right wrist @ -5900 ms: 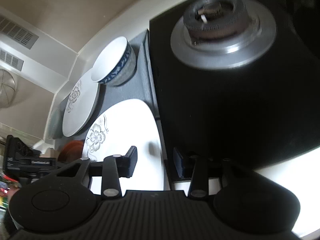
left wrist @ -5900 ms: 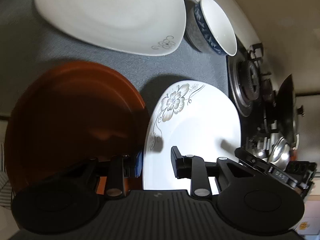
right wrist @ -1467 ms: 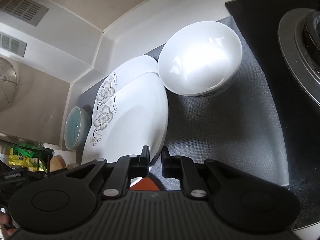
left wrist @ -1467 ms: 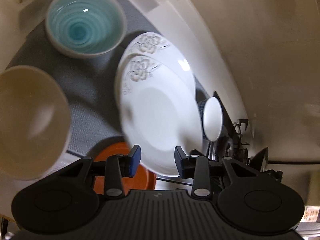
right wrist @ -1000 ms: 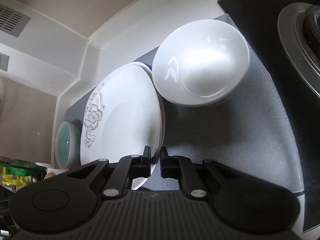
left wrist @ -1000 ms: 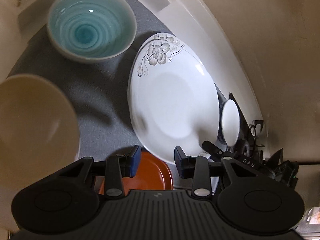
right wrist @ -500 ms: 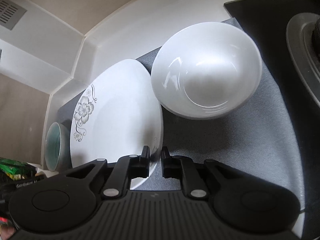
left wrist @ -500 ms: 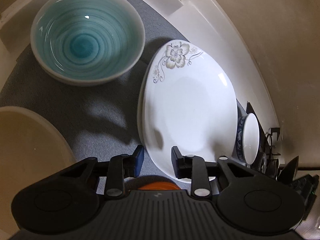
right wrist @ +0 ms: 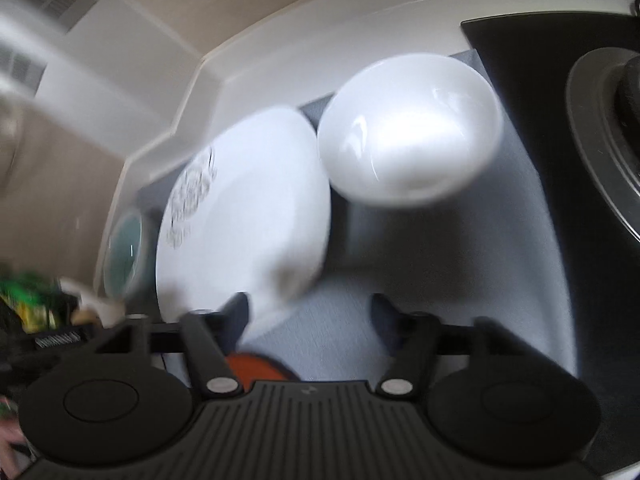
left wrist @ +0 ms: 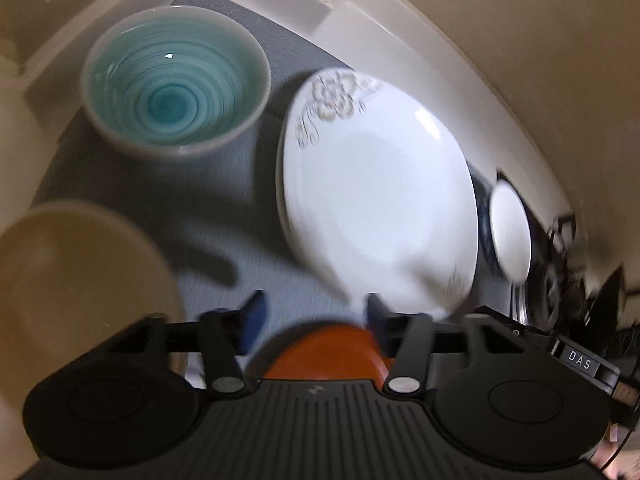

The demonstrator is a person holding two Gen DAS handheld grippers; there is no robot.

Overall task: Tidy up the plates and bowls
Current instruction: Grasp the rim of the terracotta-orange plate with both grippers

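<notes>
A white flowered plate (left wrist: pixel 376 196) lies stacked on another like it on the grey mat (left wrist: pixel 248 264); the right wrist view shows the same plate (right wrist: pixel 248 208). My left gripper (left wrist: pixel 314 312) stands just off the plate's near rim, its jaws opening with nothing between them. My right gripper (right wrist: pixel 310 312) is at the plate's near right edge, jaws opening too, empty over the mat. A teal bowl (left wrist: pixel 176 84) sits far left, a beige bowl (left wrist: pixel 76 280) near left, a white blue-patterned bowl (right wrist: pixel 412 128) right of the plates, an orange plate (left wrist: pixel 324 352) under the left gripper.
A gas stove burner (right wrist: pixel 604 136) on black glass lies to the right of the mat. The white counter backsplash (right wrist: pixel 320 44) runs behind the dishes. The right gripper's body (left wrist: pixel 576 360) shows at the lower right in the left wrist view. Both views are blurred.
Both grippers' jaws have spread wide apart, the right one letting go of the flowered plate's rim. The plate now lies on the stack and both hands have drawn back a little.
</notes>
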